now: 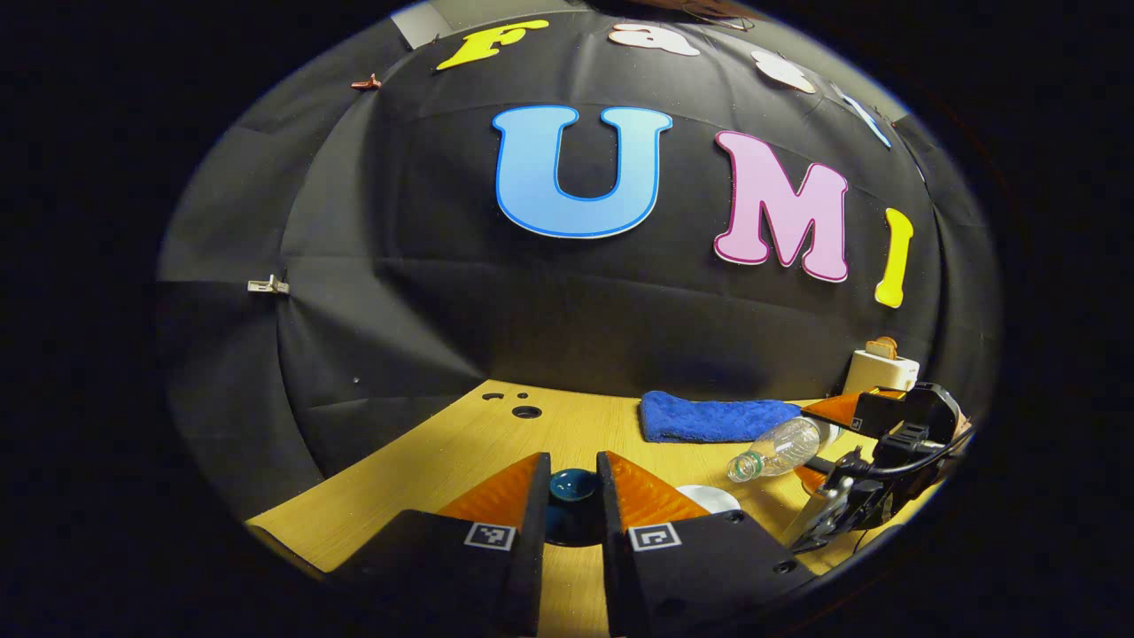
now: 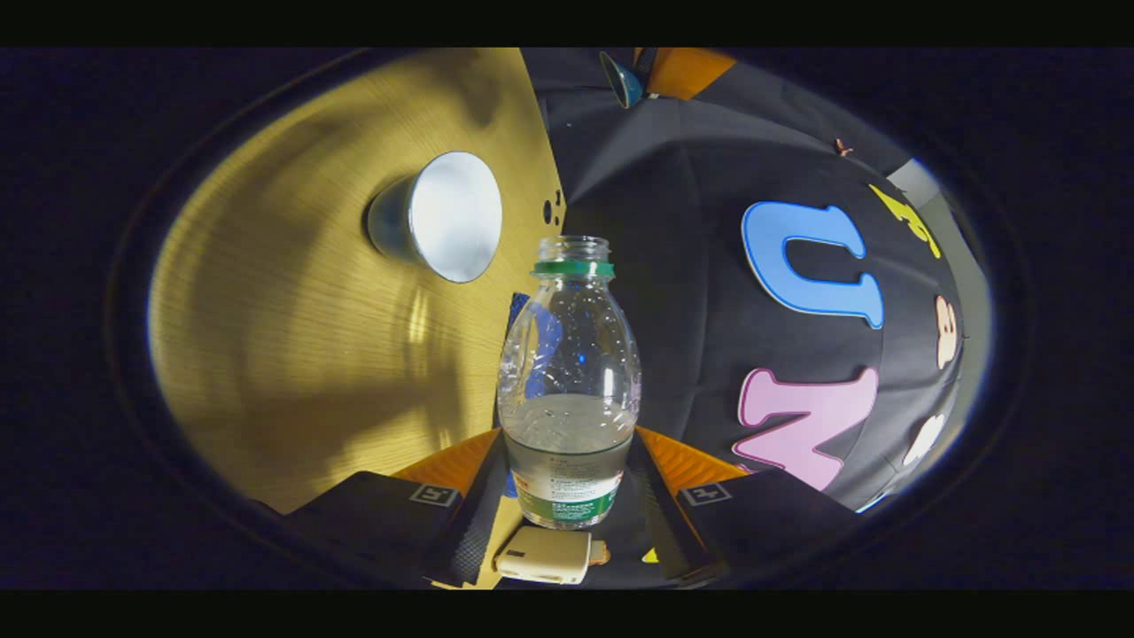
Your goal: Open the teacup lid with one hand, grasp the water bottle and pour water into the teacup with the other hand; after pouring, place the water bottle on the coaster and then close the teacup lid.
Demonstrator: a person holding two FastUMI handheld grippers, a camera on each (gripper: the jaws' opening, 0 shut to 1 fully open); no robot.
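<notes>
A left gripper (image 1: pixel 571 496) holds a dark teal teacup lid (image 1: pixel 572 490) by its knob, jaws clamped on it, above a light wooden desk (image 1: pixel 443 461). A right gripper (image 2: pixel 567 483), jaws clamped on the lower body of one clear plastic water bottle with a green neck ring (image 2: pixel 568 381), tips it sideways toward one open teacup with a pale inside (image 2: pixel 440 217), which stands on the desk just beyond the bottle's uncapped mouth. Little water appears to remain in the bottle. If the mouth is not directly over the cup, water could spill onto the desk. Also visible: one folded blue towel (image 1: pixel 713 416) and one cream toaster (image 1: pixel 879 368). The coaster cannot be identified.
</notes>
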